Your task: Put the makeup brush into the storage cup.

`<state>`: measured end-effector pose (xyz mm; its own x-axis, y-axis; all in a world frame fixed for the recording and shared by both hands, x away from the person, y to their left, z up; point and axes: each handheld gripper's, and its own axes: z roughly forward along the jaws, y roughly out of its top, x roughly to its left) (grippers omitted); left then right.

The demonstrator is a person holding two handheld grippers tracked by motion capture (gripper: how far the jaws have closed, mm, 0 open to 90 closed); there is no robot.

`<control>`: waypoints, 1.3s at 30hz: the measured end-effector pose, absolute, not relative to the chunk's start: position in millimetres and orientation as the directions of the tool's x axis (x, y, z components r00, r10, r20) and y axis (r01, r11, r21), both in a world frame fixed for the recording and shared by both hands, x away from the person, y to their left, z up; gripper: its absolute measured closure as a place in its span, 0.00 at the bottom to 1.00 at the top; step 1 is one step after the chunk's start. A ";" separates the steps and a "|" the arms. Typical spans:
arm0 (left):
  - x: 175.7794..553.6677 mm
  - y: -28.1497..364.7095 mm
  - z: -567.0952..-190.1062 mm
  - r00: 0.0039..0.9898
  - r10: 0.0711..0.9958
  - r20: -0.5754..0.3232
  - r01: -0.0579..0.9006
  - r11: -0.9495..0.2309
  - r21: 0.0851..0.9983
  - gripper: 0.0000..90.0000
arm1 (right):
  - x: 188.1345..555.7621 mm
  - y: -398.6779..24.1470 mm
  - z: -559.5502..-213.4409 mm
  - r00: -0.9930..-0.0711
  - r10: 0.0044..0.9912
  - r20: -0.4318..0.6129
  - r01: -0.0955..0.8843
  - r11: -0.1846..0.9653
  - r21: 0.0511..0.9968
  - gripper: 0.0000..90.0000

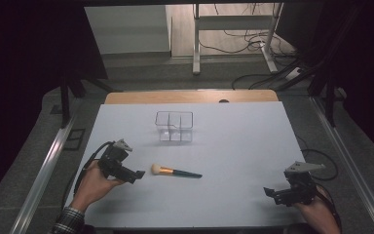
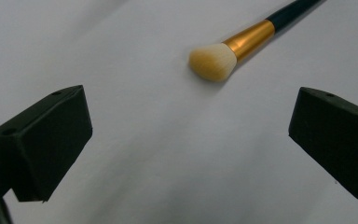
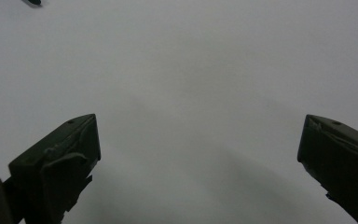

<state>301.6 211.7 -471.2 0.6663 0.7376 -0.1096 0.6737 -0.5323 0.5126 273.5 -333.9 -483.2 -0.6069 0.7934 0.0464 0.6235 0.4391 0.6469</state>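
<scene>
In the high view a white table top (image 1: pixel 233 146) carries a clear divided organizer (image 1: pixel 174 126) toward its far middle and, nearer the person, a makeup brush (image 1: pixel 175 171) lying flat with its pale bristle head to the left and its dark handle running right. The left hand (image 1: pixel 93 183) comes in from the bottom left with a plaid cuff at the wrist, the forearm angled up and to the right, and it holds the left gripper (image 1: pixel 137 174) low over the table, jaws aimed rightward at the brush head, the tips just beside the bristles but apart from them. The right hand (image 1: pixel 316 207) sits at the bottom right corner of the table, holding the right gripper (image 1: pixel 269 191) with its jaws pointing left across the bare surface, well apart from the brush and the organizer (a cable loops off behind it on the dark floor). In the left gripper view the left gripper (image 2: pixel 186 135) has its two black jaws spread wide with nothing between them, and the makeup brush (image 2: pixel 242 44) lies ahead of the gap, its cream bristles nearest, then a gold ferrule, then the dark handle leaving at the upper right. In the right gripper view the right gripper (image 3: pixel 198 149) is likewise released, jaws far apart over plain white table top (image 3: pixel 191 70), with a small dark tip at the upper left edge, too little of it to identify.
</scene>
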 end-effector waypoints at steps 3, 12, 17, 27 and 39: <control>304.0 208.0 -472.2 0.675 0.730 -0.110 0.671 -0.544 0.504 0.00 | 273.3 -333.7 -483.2 -0.609 0.792 0.044 0.621 0.442 0.647 0.00; 312.2 195.8 -472.8 0.694 0.711 -0.114 0.661 -0.566 0.493 0.00 | 273.1 -333.3 -483.2 -0.607 0.793 0.045 0.624 0.442 0.645 0.00; 317.4 187.7 -472.5 0.710 0.695 -0.111 0.649 -0.585 0.486 0.00 | 273.2 -333.5 -483.3 -0.609 0.792 0.045 0.623 0.442 0.645 0.00; 324.8 171.9 -472.9 0.732 0.672 -0.112 0.633 -0.609 0.477 0.00 | 273.0 -333.6 -483.4 -0.609 0.792 0.046 0.624 0.443 0.644 0.00; 333.1 149.5 -472.0 0.763 0.638 -0.101 0.603 -0.646 0.468 0.01 | 272.9 -333.7 -483.6 -0.609 0.792 0.046 0.624 0.443 0.643 0.00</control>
<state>333.1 149.5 -472.0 0.7632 0.6383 -0.1009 0.6026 -0.6464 0.4681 272.9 -333.7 -483.6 -0.6092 0.7917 0.0461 0.6244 0.4430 0.6433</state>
